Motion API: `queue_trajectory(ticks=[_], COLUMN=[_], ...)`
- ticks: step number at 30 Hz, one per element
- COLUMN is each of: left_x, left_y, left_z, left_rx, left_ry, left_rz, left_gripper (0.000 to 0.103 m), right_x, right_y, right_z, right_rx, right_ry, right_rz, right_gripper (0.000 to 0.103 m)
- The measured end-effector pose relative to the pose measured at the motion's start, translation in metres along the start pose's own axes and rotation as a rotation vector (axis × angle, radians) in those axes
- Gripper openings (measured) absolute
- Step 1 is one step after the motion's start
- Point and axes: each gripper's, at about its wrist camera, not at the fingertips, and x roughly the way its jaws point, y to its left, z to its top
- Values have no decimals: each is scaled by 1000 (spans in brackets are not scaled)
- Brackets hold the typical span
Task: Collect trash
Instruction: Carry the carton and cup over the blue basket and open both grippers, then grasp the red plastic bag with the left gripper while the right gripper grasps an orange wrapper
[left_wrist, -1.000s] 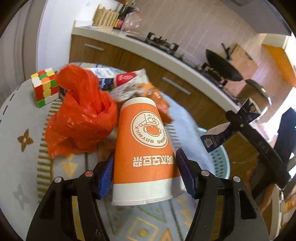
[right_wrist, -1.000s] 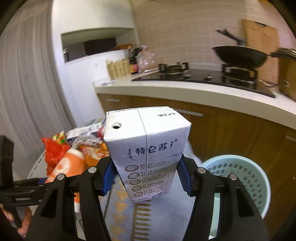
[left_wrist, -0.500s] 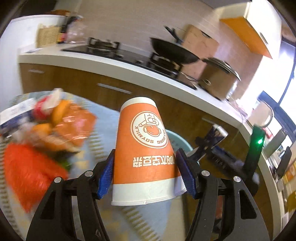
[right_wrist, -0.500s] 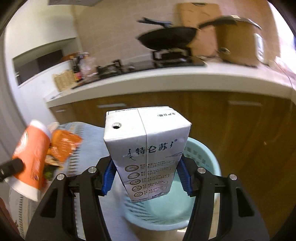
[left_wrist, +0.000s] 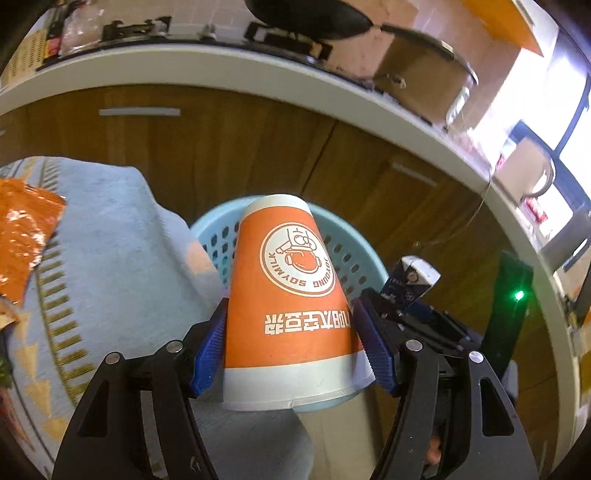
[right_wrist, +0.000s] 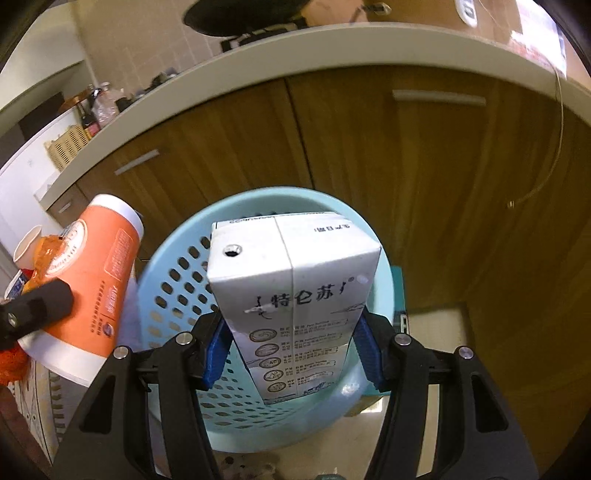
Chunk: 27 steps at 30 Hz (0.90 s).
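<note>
My left gripper is shut on an orange soy milk paper cup, held upside down near the light blue perforated basket. My right gripper is shut on a white milk carton and holds it directly over the open basket. The cup also shows at the left of the right wrist view, beside the basket rim. The carton's top and the right gripper show in the left wrist view, right of the cup.
The table with a grey-blue patterned cloth lies left of the basket, with an orange snack wrapper on it. Brown cabinets under a white counter stand right behind the basket. A paper cup sits on the table's far part.
Both grippers have swung right from the table's trash pile toward the basket. The carton now hangs over the basket's opening and the cup has come up to its rim.
</note>
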Motion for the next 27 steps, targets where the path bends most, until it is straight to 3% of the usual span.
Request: queue_trajectory(ticks=[4, 7, 17, 22, 27], left_x=[11, 9, -38, -95, -158], left_y=[1, 2, 7, 16, 40], left_z=[-6, -6, -17, -36, -58], left_rx=[11, 6, -9, -24, -75], left_ry=[26, 20, -74, -189, -312], left_rz=[22, 20, 38, 129, 276], left_gripper=[73, 74, 74, 75, 81], right_x=[6, 0, -23, -45, -62], right_y=[-6, -7, 18, 58, 120], right_z=[1, 2, 6, 9, 7], right_rx=[19, 23, -6, -70, -177], right_ry=[13, 0, -38, -75, -96], right_rz=[1, 1, 38, 106, 200], right_gripper=[57, 64, 64, 64, 64])
